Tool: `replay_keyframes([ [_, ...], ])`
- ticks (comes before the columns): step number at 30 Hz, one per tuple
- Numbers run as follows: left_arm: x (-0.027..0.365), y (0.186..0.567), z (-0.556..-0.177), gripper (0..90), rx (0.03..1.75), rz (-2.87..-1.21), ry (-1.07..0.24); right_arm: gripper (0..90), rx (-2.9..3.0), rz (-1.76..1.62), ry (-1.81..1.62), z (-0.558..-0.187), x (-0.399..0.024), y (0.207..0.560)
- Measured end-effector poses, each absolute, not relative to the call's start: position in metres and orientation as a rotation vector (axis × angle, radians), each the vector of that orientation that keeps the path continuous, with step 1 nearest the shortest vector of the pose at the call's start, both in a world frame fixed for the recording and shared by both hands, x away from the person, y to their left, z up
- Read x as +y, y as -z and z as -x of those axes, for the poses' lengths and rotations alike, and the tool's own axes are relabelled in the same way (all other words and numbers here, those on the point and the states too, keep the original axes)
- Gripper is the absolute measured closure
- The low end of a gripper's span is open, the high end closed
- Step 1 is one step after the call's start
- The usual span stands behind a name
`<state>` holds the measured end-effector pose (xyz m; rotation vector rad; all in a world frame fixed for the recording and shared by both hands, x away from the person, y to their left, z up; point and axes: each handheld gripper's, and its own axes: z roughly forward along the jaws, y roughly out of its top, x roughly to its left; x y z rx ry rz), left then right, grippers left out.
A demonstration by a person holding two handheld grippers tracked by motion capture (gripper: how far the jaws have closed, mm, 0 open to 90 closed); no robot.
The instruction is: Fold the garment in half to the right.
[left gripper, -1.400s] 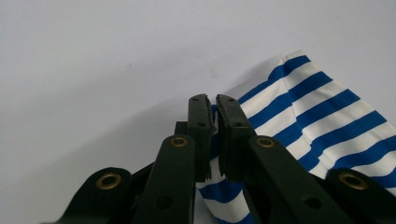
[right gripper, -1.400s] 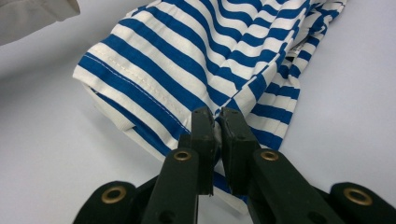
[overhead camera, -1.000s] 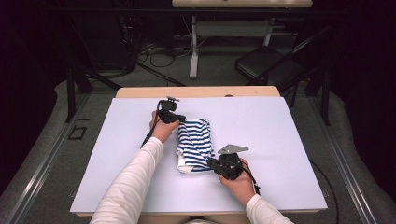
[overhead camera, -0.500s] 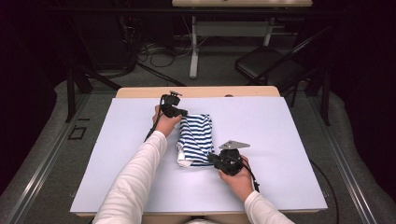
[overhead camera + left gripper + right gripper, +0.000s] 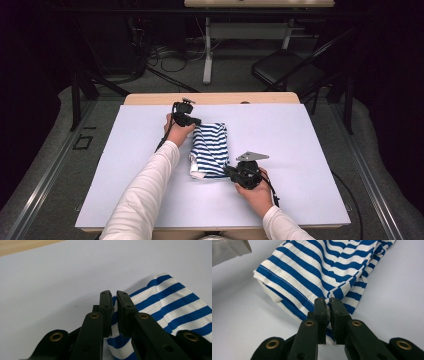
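Striped garment: soft knit cloth, matt, stitched hem. Table cover: smooth, matt, pale. Table edge: light wood. Gripper jaws: matt black plastic, brass rivets.

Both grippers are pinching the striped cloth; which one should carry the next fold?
Probably right. The right gripper holds the striped cloth at its near end, with bare table beside it; the left gripper can anchor the far corner.

No readable text, label, brand, number or sign anywhere: none on the striped cloth, none on the bench, none on the black fingers.
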<state>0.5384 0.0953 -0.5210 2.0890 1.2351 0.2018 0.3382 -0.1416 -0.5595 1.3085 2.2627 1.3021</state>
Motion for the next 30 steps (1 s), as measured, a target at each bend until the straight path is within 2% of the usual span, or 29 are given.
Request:
replay_keyframes([
  [30,0.0948,0.5199,-0.5363,82.4,1.245,-2.088,-0.221,84.2,2.265,-1.306,-1.283,-0.3353,-0.1462,0.5585],
])
